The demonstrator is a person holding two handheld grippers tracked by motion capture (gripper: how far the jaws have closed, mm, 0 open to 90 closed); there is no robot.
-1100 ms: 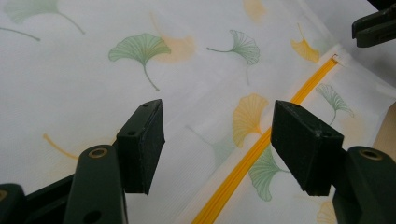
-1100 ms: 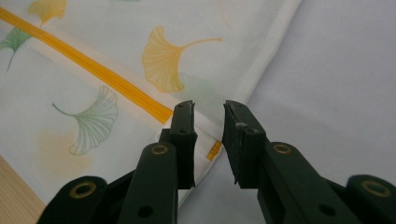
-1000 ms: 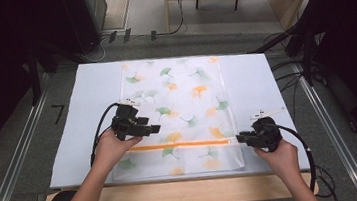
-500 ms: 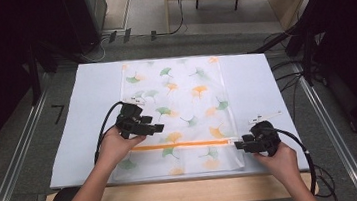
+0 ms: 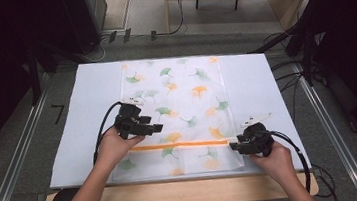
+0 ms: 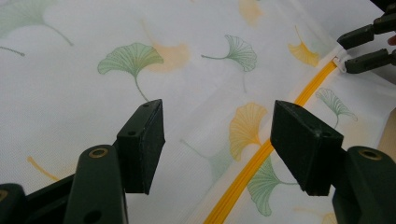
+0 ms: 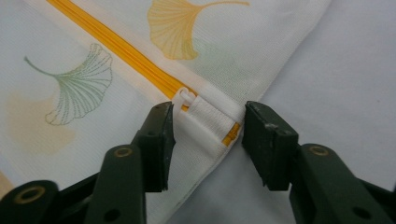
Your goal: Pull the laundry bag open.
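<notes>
A white mesh bag (image 5: 177,105) printed with green and orange ginkgo leaves lies flat on the table, an orange zipper (image 5: 186,144) running across its near part. My left gripper (image 5: 157,128) hovers open just above the bag left of centre; its jaws (image 6: 217,144) straddle bare cloth beside the zipper (image 6: 261,154). My right gripper (image 5: 232,146) is at the zipper's right end. Its jaws (image 7: 208,140) have just been closing, and the white end tab (image 7: 210,121) with the zipper pull (image 7: 184,99) lies between them, with gaps to both pads.
The bag rests on a pale mat (image 5: 91,99) covering a wooden table (image 5: 176,193). Cables (image 5: 298,158) trail from both grippers. Metal rails (image 5: 17,162) run along the floor on each side, with dark equipment behind.
The right hand has slid slightly toward the near edge at the zipper's right end. The left hand has stayed where it was.
</notes>
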